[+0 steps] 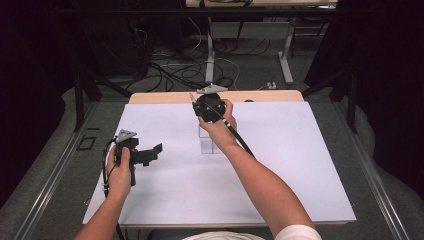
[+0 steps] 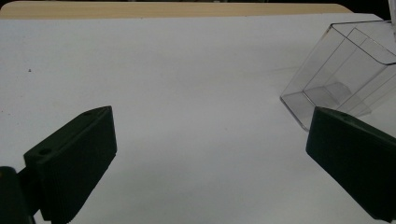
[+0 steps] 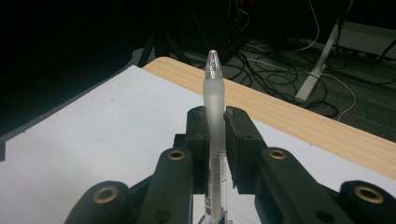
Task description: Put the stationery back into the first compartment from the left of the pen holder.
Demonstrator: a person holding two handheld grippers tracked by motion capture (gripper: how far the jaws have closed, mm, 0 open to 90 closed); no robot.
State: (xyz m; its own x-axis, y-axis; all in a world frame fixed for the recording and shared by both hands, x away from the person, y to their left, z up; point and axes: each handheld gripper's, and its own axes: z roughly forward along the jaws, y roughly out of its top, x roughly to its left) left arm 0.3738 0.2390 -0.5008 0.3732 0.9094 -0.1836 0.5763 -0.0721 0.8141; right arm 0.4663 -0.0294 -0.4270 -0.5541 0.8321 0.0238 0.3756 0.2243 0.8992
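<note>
A clear pen (image 3: 214, 88) with a frosted grip and see-through tip stands between the jaws of my right gripper (image 3: 215, 119), which is shut on it, its tip sticking out past them. In the high view the right gripper (image 1: 199, 104) hovers over the far middle of the white sheet, right above a clear plastic box (image 1: 207, 141) that stands on the sheet. The left gripper (image 1: 152, 152) is held low at the left, open and holding nothing. Its own view shows the jaws (image 2: 210, 116) spread wide and the clear box (image 2: 345, 79) at the upper right, tilted in the picture.
A white sheet (image 1: 170, 190) covers most of the wooden table (image 1: 160, 97), whose bare far edge shows behind it. Beyond the table lie cables (image 1: 170, 70) and white desk legs (image 1: 286, 60) on the floor. Dark curtains stand on both sides.
</note>
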